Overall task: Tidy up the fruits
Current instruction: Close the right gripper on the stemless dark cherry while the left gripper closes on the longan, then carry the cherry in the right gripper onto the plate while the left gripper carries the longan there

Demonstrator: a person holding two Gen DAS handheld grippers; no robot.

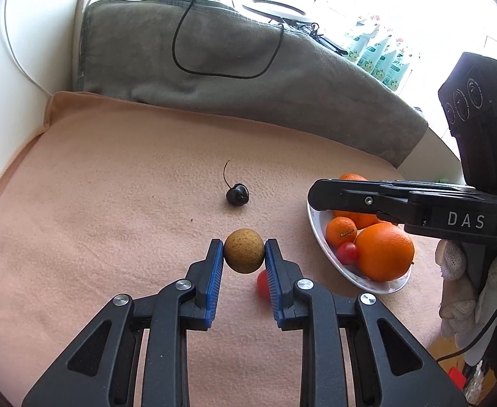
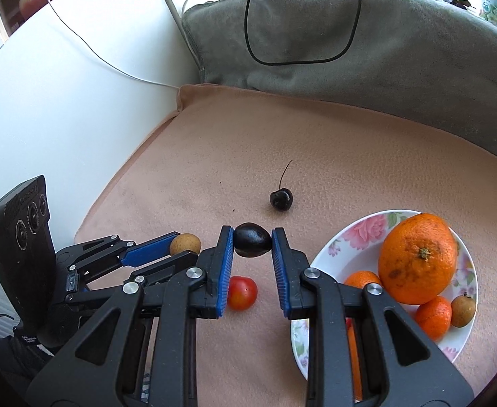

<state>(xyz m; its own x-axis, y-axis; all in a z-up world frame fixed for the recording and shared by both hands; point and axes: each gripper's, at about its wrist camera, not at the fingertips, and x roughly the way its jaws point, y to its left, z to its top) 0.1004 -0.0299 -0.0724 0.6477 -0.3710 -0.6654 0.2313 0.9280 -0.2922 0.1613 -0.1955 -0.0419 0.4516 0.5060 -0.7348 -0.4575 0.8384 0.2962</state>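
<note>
Now carry both fruits over to the plate at the right edge of the blanket and lower each into a free spot beside the big orange before you let go, so nothing rolls off the rim. Keep the grip light; both are small and round and could squirt out.

Your left gripper has its jaws clamped on the brown fruit, held clear of the blanket. Your right gripper has its jaws clamped on the dark fruit, just left of the plate. A cherry and a tomato lie loose mid-blanket.
</note>
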